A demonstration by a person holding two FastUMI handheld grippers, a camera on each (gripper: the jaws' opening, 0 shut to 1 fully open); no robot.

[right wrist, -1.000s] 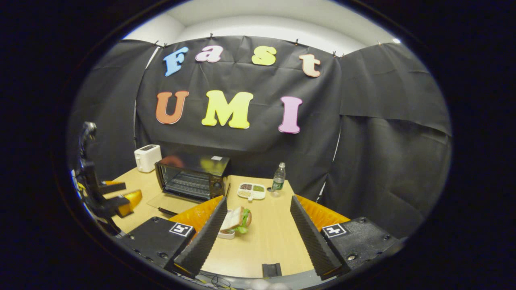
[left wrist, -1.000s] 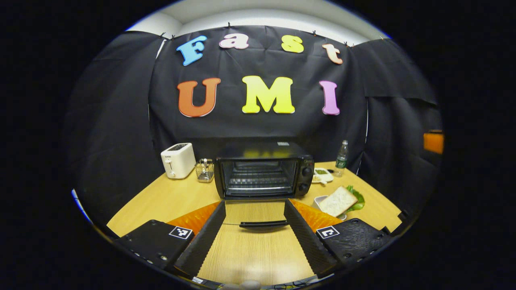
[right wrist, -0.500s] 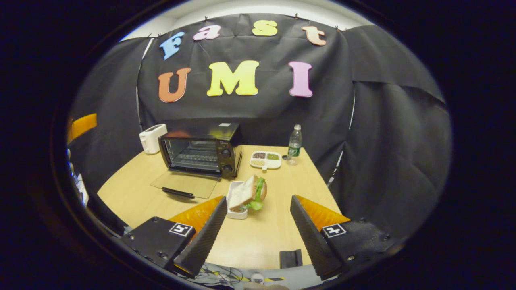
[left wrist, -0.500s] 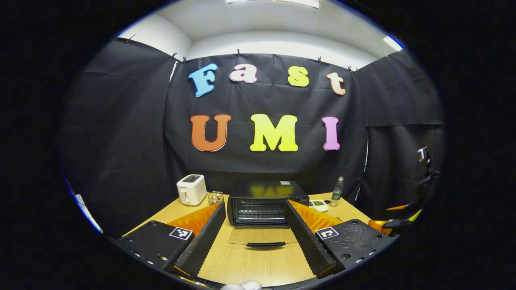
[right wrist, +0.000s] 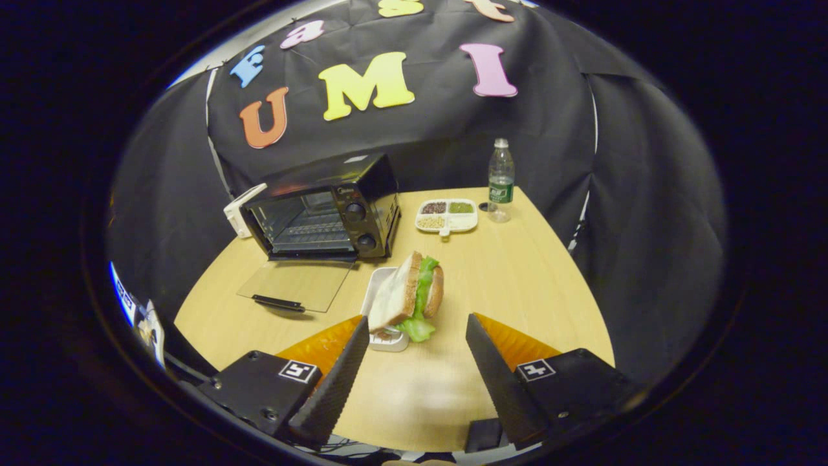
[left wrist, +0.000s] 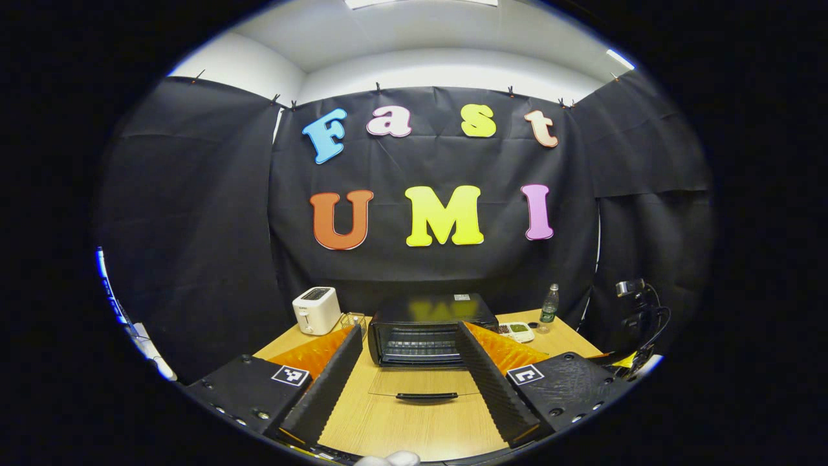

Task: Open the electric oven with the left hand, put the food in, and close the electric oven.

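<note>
My right gripper [right wrist: 414, 362] hangs over the table [right wrist: 517, 285], its 2 fingers spread wide with nothing between them. Just ahead, the sandwich [right wrist: 411, 294] stands on edge in a white tray [right wrist: 381, 323]. The oven [right wrist: 323, 207] door [right wrist: 294, 285] lies flat open.

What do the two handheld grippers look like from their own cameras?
The left gripper and right gripper look alike: each has two long wedge-shaped fingers with ribbed inner faces, orange panels outside them, black textured blocks at the base, and a small square black-and-white marker on each block.
</note>
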